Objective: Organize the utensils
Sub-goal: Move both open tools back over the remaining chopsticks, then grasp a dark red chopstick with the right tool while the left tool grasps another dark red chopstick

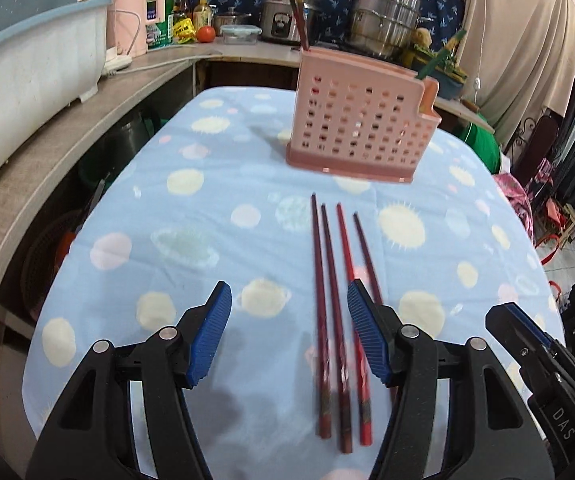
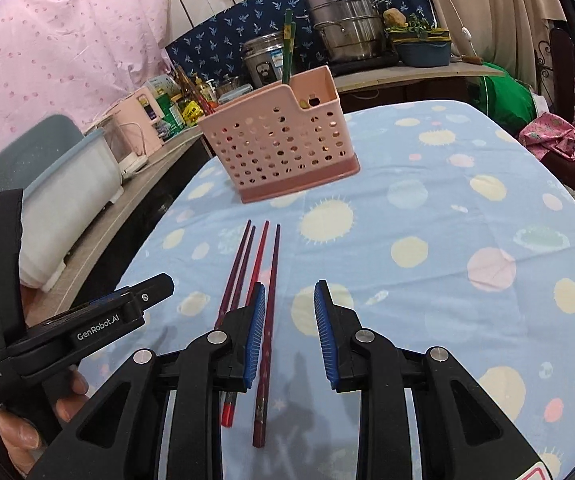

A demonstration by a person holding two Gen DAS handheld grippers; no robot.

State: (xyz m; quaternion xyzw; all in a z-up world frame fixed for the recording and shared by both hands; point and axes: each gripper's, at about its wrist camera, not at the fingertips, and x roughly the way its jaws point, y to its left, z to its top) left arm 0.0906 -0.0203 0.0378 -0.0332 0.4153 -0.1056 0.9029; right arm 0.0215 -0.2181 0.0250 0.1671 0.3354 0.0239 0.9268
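I had both tools over the 4 dark red lacquered chopsticks (image 1: 337,312), which lay side by side on the pale blue planet-print tablecloth (image 1: 191,240) just short of the pink perforated plastic utensil holder (image 1: 361,128). The left gripper (image 1: 289,332) and right gripper (image 2: 289,332) hung released, pads clear of the sticks. I judged this the approach to a pick: next, close squarely on 1 stick.

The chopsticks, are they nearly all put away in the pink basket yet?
Partly. A few chopsticks already stand in the pink basket: a reddish pair and a green pair. Nothing is in hand: the left gripper and right gripper both have open, empty jaws. Four red chopsticks on the blue cloth remain.
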